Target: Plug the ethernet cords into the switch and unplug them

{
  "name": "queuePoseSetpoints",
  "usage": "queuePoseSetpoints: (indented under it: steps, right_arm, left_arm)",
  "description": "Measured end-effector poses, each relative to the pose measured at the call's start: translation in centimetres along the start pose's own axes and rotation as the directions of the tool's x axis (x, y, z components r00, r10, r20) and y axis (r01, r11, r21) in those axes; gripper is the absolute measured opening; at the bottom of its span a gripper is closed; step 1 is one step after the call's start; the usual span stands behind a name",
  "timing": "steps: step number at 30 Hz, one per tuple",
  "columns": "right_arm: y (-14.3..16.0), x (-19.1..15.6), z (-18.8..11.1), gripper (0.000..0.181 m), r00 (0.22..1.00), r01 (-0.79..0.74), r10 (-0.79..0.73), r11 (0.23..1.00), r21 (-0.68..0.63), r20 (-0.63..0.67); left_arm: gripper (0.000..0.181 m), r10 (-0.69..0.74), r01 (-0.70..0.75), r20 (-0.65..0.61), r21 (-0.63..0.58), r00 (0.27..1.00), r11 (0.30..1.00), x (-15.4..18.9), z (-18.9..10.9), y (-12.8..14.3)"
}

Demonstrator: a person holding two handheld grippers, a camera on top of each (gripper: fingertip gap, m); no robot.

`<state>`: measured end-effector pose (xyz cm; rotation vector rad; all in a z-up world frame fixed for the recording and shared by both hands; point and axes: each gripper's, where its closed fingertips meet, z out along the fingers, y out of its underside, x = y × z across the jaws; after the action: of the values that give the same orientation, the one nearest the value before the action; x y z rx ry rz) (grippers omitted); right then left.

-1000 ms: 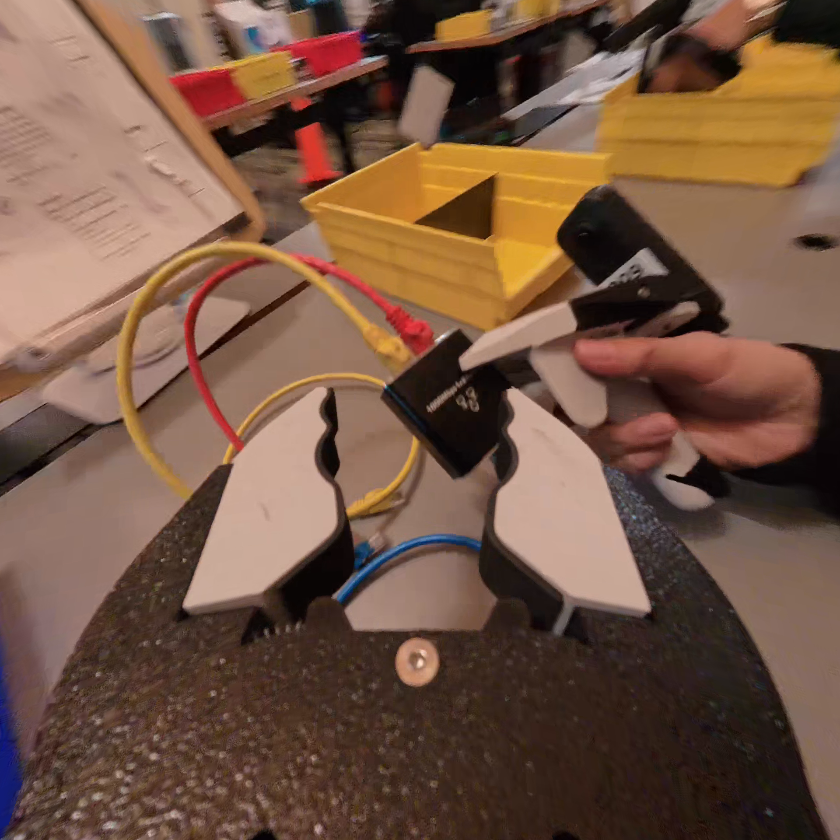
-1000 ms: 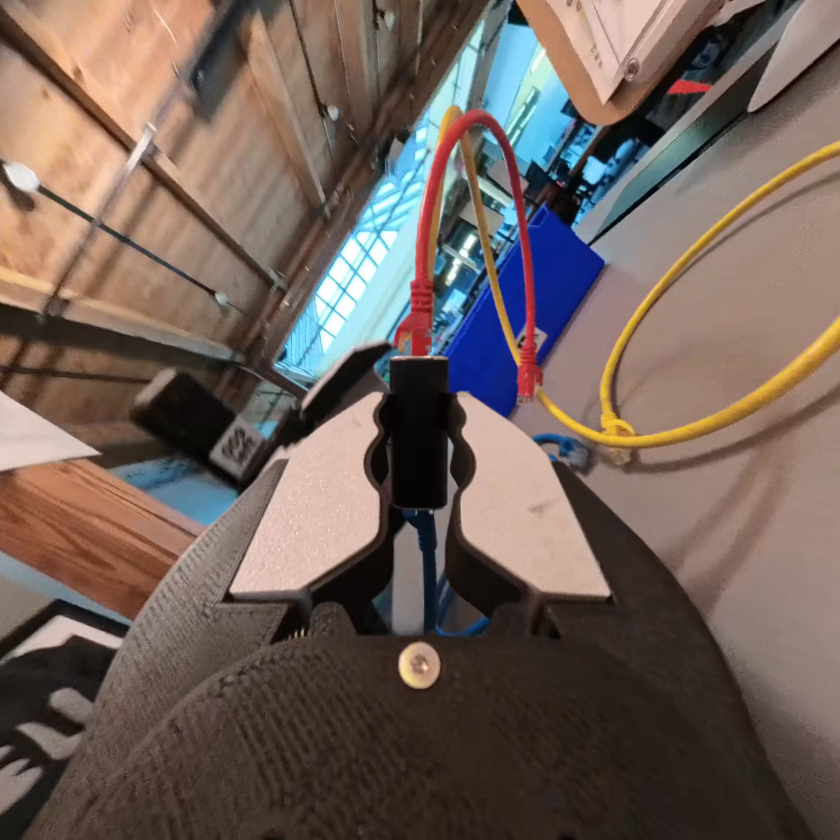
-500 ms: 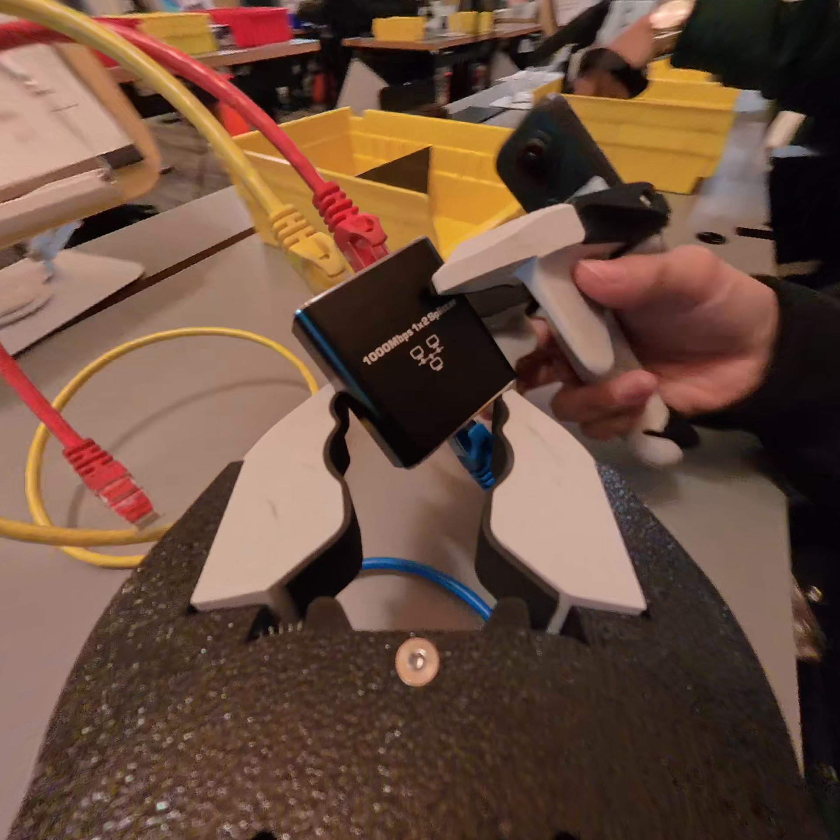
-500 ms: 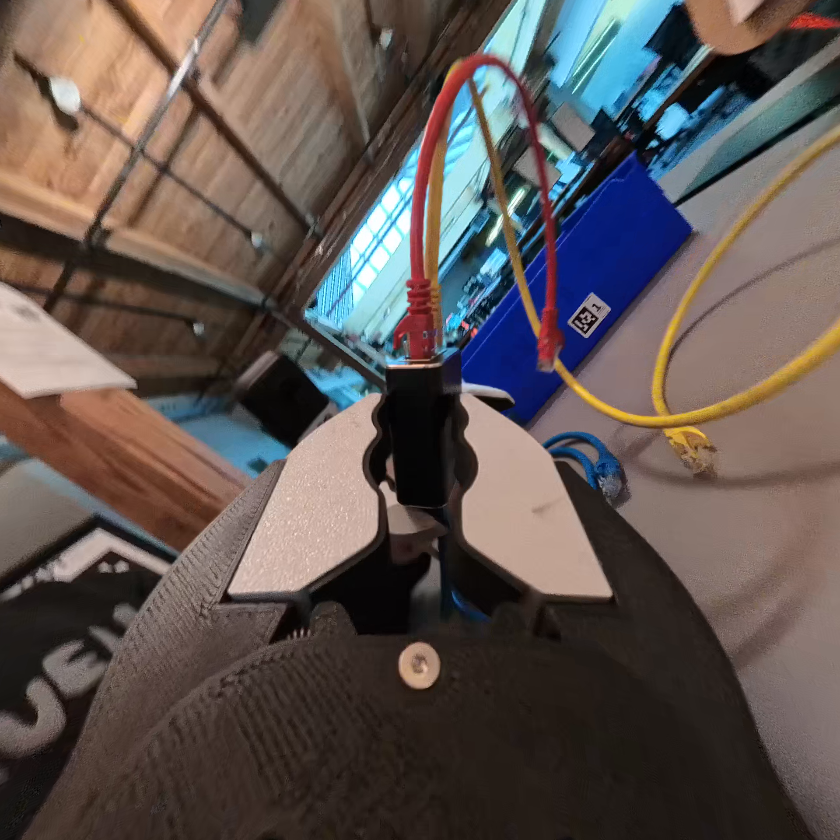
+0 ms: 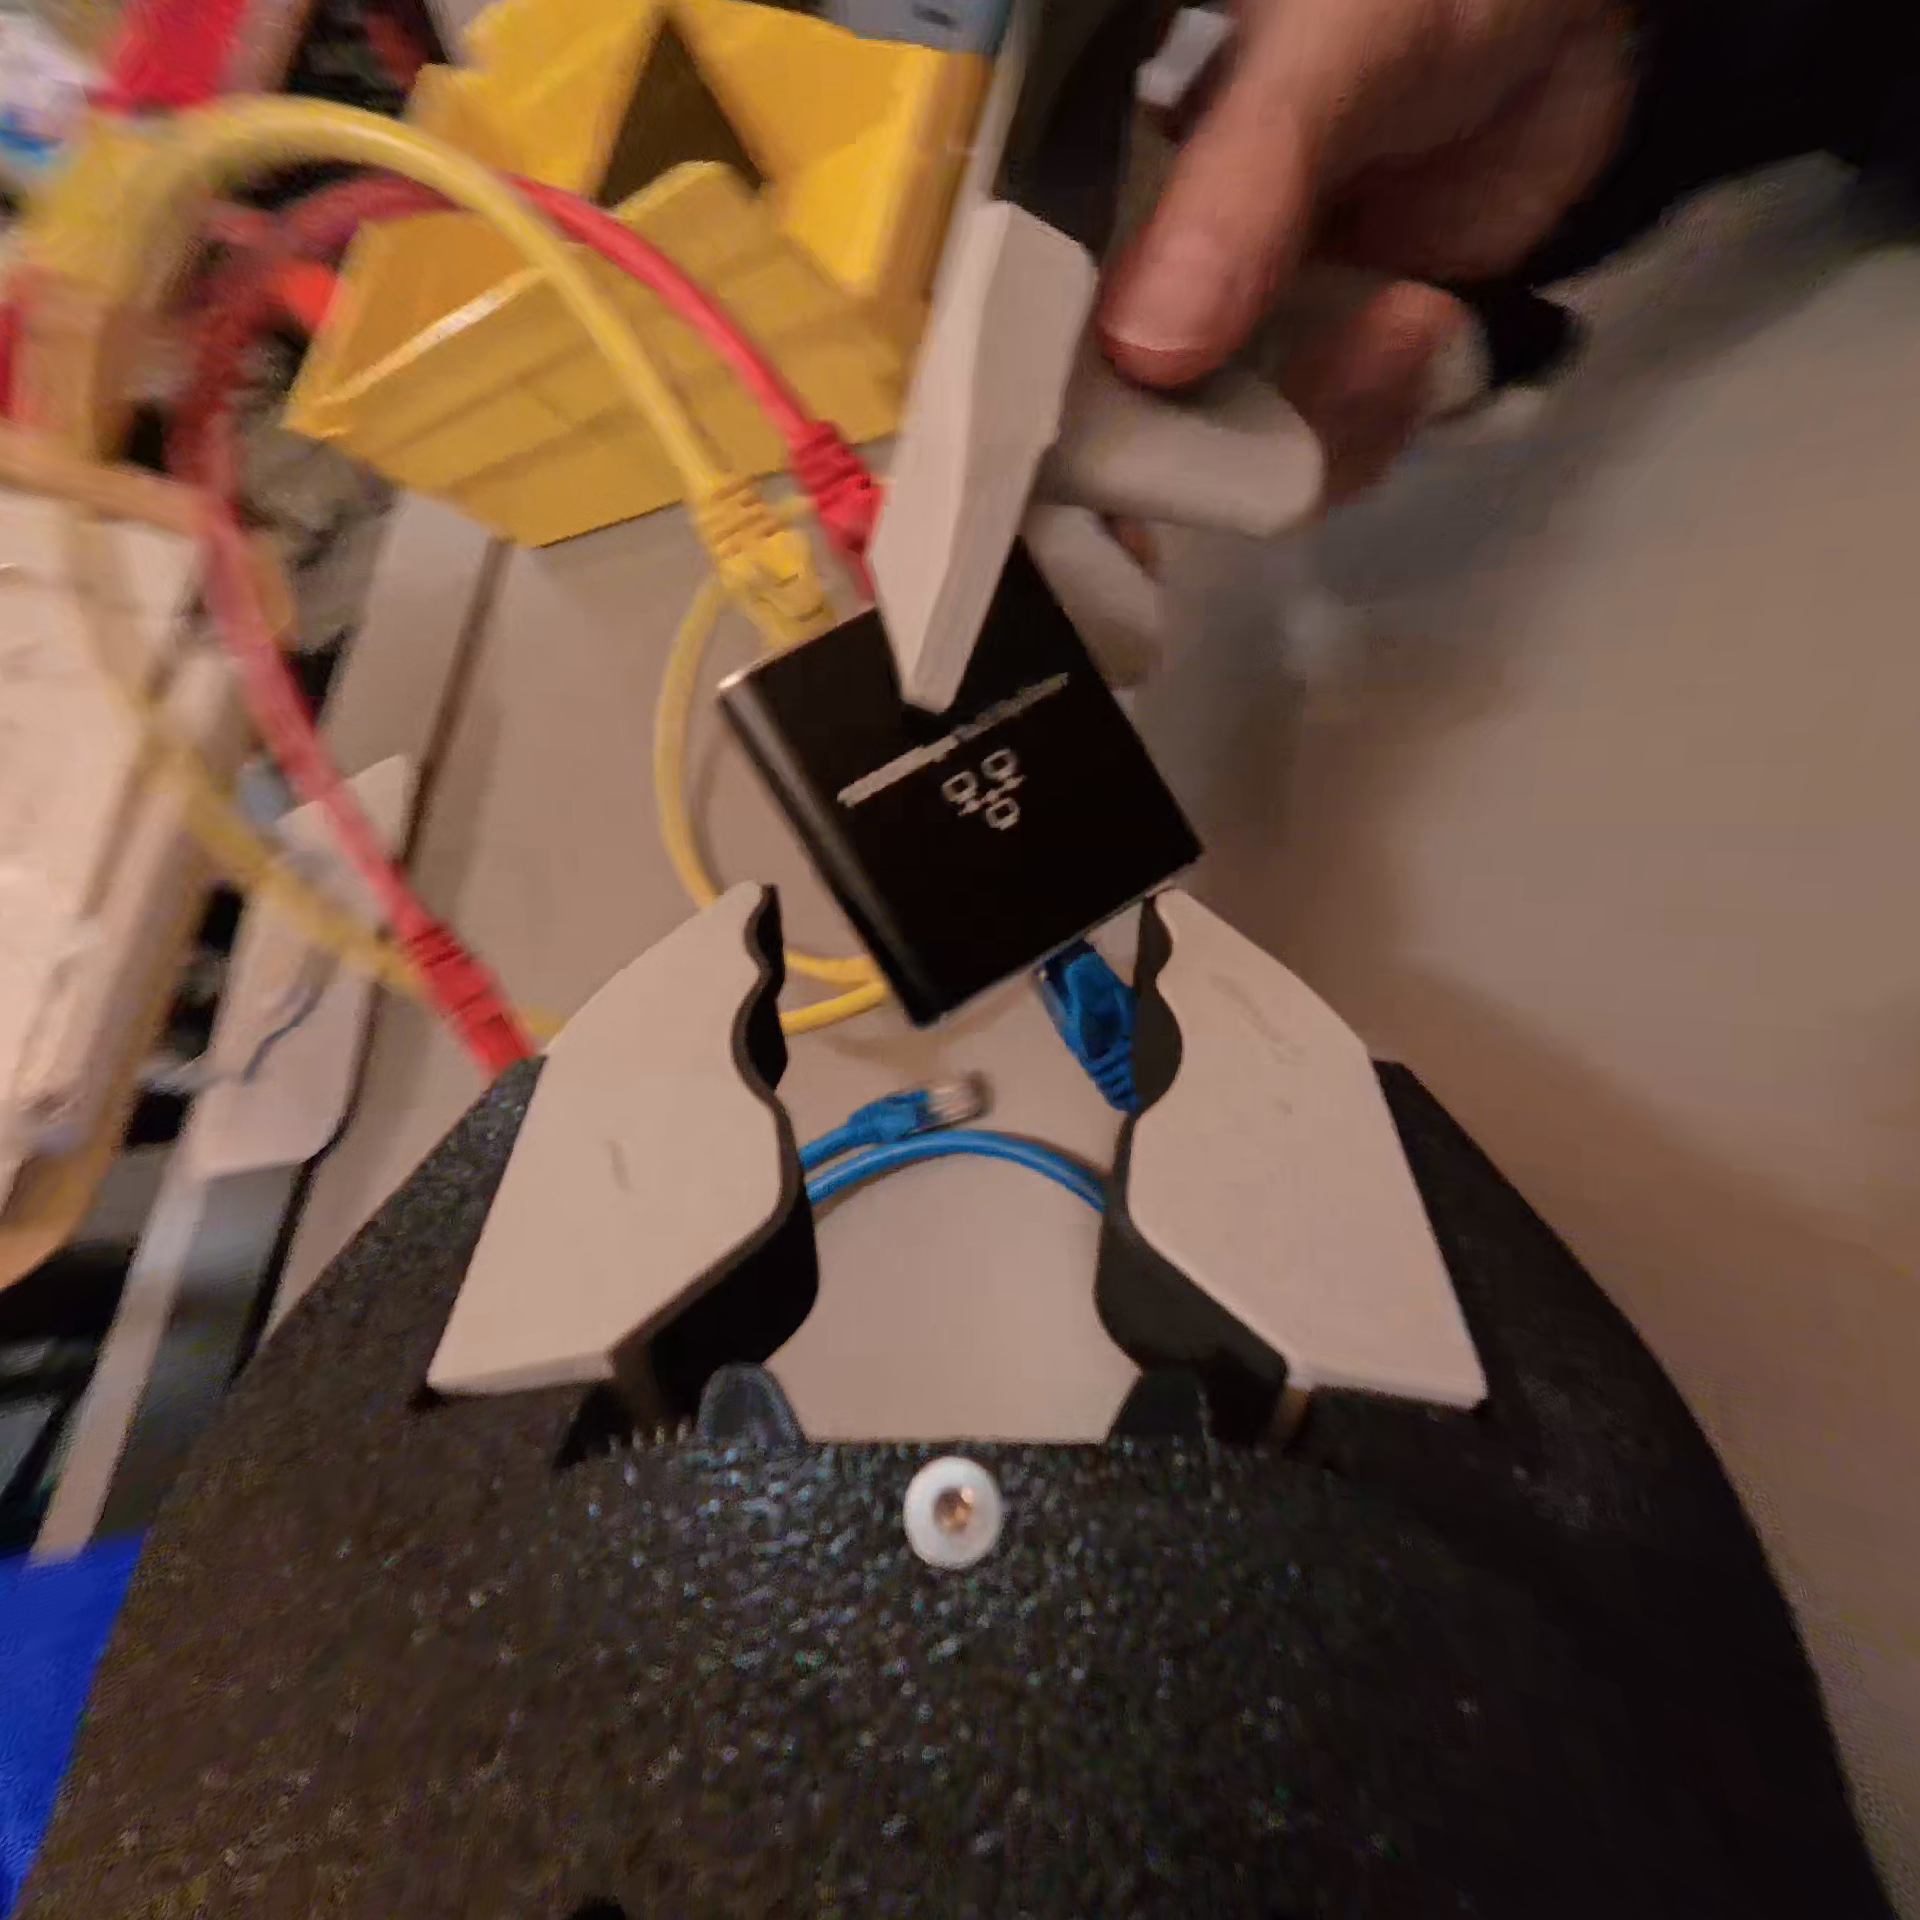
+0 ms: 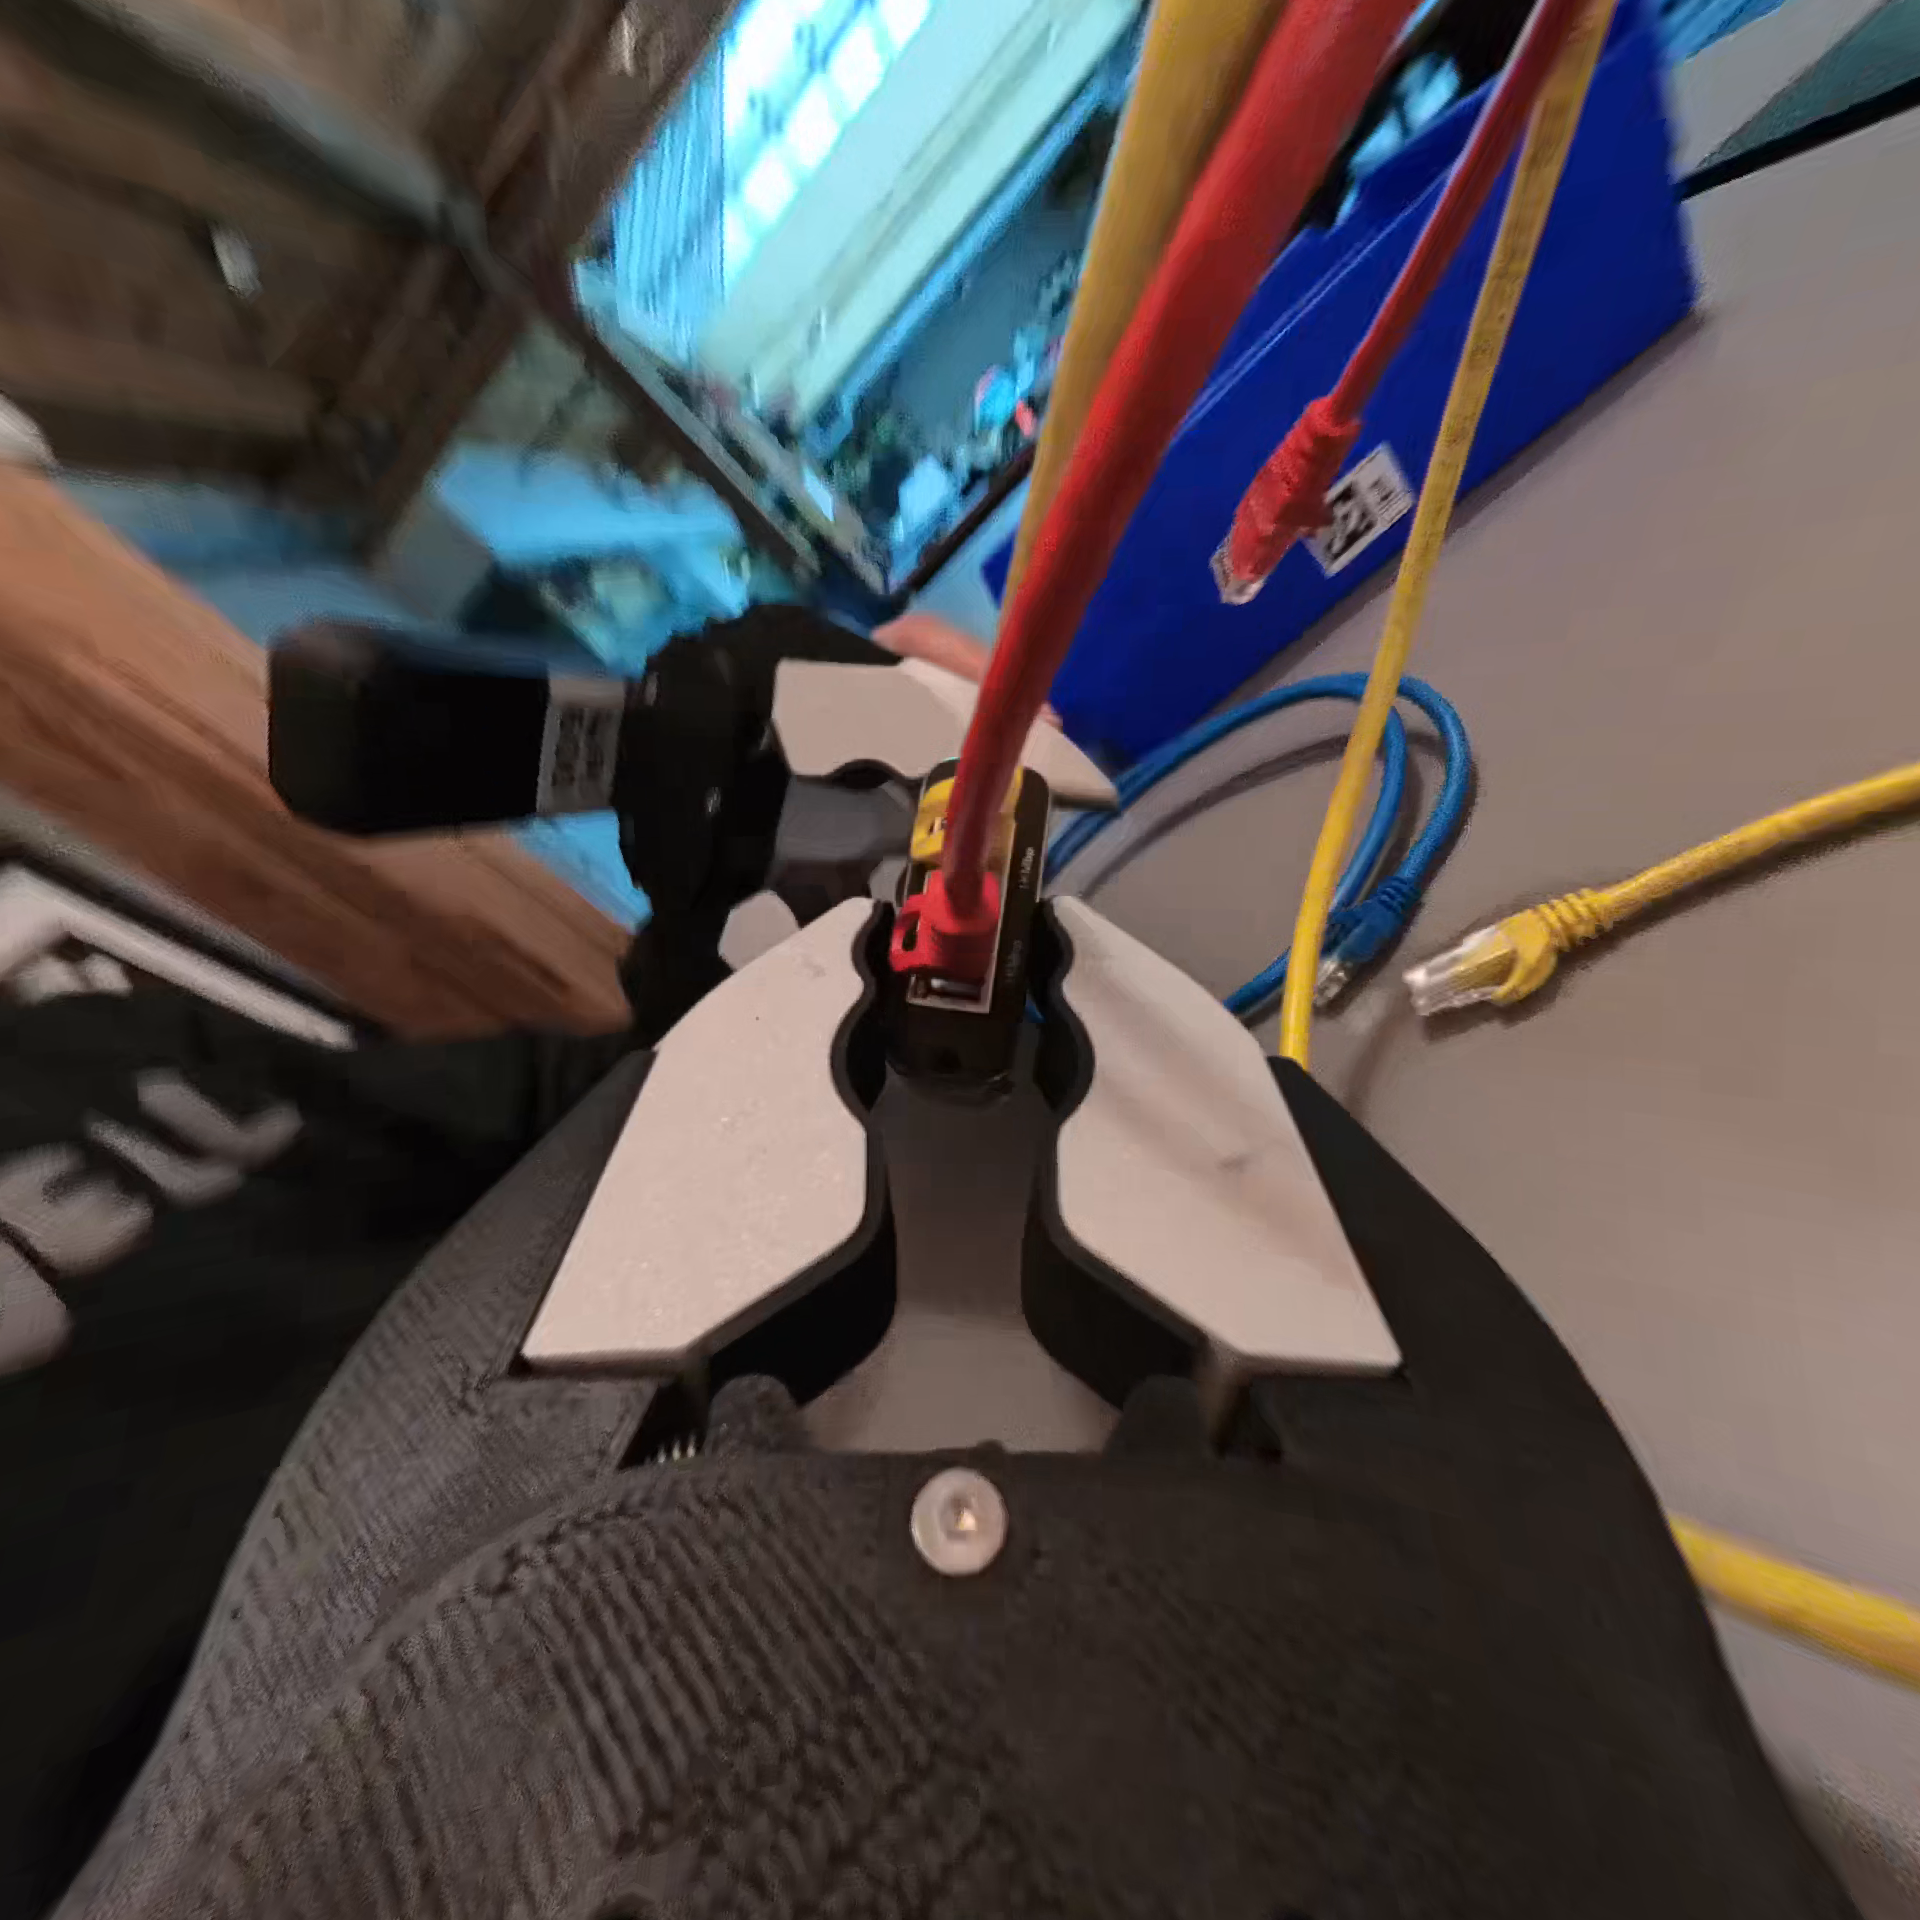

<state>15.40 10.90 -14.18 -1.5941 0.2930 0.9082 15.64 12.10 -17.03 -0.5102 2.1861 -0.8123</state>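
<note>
We see the switch (image 5: pixel 961 810) held above the counter (image 5: pixel 1558 831), red cord (image 6: pixel 1049 540) and yellow cord (image 5: pixel 623 343) plugged in | right gripper (image 6: pixel 961 966) jaws clamp it | left gripper (image 5: pixel 956 935) jaws spread wide, just below | blue cord (image 5: pixel 1091 1013) plugged underneath.

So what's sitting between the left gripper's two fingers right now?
In the left wrist view, the blue cord lies on the table there; the left gripper stands open around it.

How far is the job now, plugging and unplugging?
Done: red cord, yellow cord and blue cord sit plugged into the switch. In hand: the right gripper holds the switch; the left gripper is open near the blue plug. Left: unplugging all three.
</note>
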Motion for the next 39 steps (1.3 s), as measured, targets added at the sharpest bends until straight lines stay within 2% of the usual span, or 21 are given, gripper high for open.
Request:
queuePoseSetpoints:
  steps: [1,4,6,9,12,14,17,21,23,25,33,35,39]
  right_arm:
    - [-0.7,0.4,0.0,0.025,0.998,-0.057,0.056,0.996,0.07,0.008]
    - [-2.7,1.4,-0.8,0.025,0.978,-0.207,0.203,0.938,0.278,0.045]
    - [-3.8,1.5,-1.5,0.024,0.954,-0.299,0.282,0.871,0.389,0.1]
    - [-4.8,2.0,-2.2,0.024,0.925,-0.373,0.355,0.784,0.496,0.135]
    - [-4.6,1.8,-1.8,0.024,0.916,-0.394,0.377,0.783,0.482,0.136]
    - [-4.3,1.1,-1.3,0.025,0.915,-0.399,0.38,0.799,0.451,0.136]
    - [-3.1,0.1,-0.4,0.024,0.914,-0.404,0.386,0.824,0.397,0.129]
    - [-2.0,-0.6,-0.2,0.024,0.891,-0.45,0.431,0.798,0.401,0.142]
    - [-1.9,-0.9,-0.2,0.024,0.89,-0.452,0.432,0.8,0.395,0.143]
    - [-1.7,-1.1,-0.1,0.025,0.893,-0.446,0.427,0.805,0.392,0.138]
    - [-1.4,-0.1,0.2,0.025,0.846,-0.525,0.495,0.703,0.48,0.2]
    - [-1.3,0.0,0.3,0.026,0.839,-0.537,0.499,0.694,0.48,0.218]
    - [-1.2,0.5,0.2,0.025,0.851,-0.511,0.496,0.705,0.491,0.173]
  left_arm:
    - [0.072,-0.038,0.038,0.09,0.004,0.995,0.999,-1.3,-0.5,-0.1]
    - [0.075,-0.153,0.133,0.279,0.089,0.948,0.987,-3.8,-3.1,-1.8]
    - [0.078,-0.242,0.191,0.295,0.189,0.925,0.963,-3.7,-4.5,-3.6]
    - [0.089,-0.364,0.294,0.207,0.305,0.908,0.906,-2.6,-4.9,-5.7]
    - [0.093,-0.323,0.246,0.202,0.331,0.925,0.911,-2.4,-3.9,-5.3]
    - [0.093,-0.354,0.28,0.158,0.362,0.922,0.889,-2.6,-3.3,-4.8]
    - [0.079,-0.339,0.256,0.098,0.474,0.936,0.842,-2.9,-2.9,-4.5]
    - [0.079,-0.283,0.253,0.006,0.427,0.959,0.868,-1.5,-1.3,-3.0]
    - [0.074,-0.258,0.215,0.022,0.483,0.966,0.849,-1.1,-1.3,-3.5]
    - [0.068,-0.242,0.196,0.032,0.491,0.97,0.849,-0.6,-0.8,-3.4]
    - [0.066,-0.31,0.26,0.019,0.5,0.95,0.826,-0.6,-0.2,-2.3]
    - [0.066,-0.324,0.28,0.008,0.482,0.946,0.83,-0.7,-0.3,-2.0]
    - [0.065,-0.34,0.306,0.004,0.426,0.94,0.851,-0.3,0.3,-1.5]
